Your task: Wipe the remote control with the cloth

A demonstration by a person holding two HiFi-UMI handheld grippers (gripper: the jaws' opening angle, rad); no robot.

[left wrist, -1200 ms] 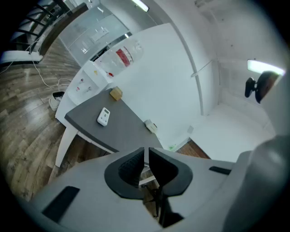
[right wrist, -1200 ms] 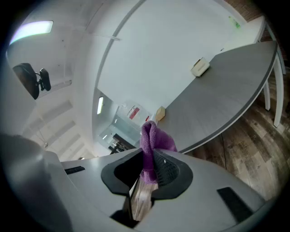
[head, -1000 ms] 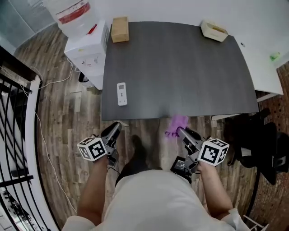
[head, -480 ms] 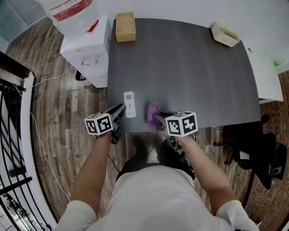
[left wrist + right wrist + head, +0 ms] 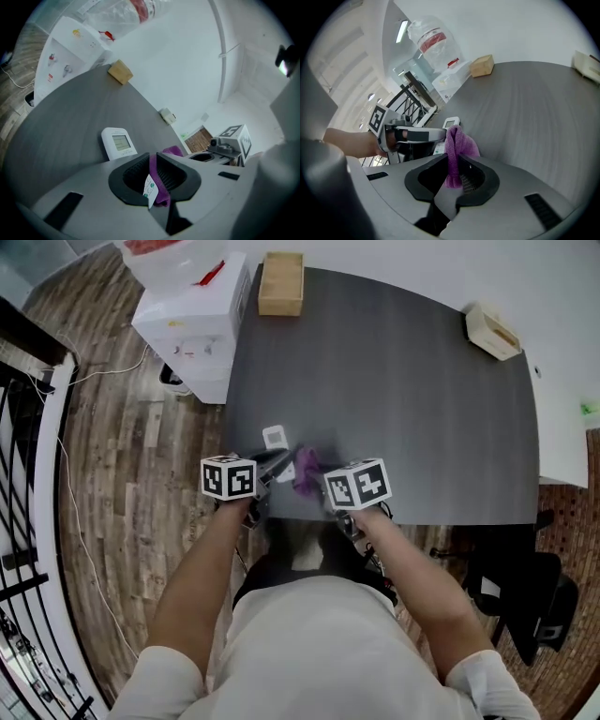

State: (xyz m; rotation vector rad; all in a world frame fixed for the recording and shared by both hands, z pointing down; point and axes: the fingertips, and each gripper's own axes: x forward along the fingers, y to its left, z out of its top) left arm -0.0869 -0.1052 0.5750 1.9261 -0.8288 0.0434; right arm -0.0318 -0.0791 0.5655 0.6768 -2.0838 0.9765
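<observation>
A white remote control (image 5: 275,437) with a small screen lies near the front left edge of the dark grey table (image 5: 422,409); its near end is hidden under the grippers. My right gripper (image 5: 314,482) is shut on a purple cloth (image 5: 307,471), held just right of the remote. My left gripper (image 5: 281,461) reaches in from the left over the remote, its tips meeting the cloth. In the left gripper view the jaws (image 5: 153,165) are shut on a purple fold (image 5: 159,187) bearing a white tag, with the remote (image 5: 118,142) beyond. In the right gripper view the cloth (image 5: 457,140) bunches above the shut jaws (image 5: 454,165).
A wooden box (image 5: 281,283) sits at the table's far left corner and a pale tray (image 5: 494,331) at its far right. A white water dispenser (image 5: 192,315) stands left of the table, a black railing (image 5: 28,427) further left, a black chair (image 5: 525,606) at the lower right.
Both grippers have moved from over the floor up onto the table's front edge and come together at the remote. The right one carried the purple cloth leftward to it.
</observation>
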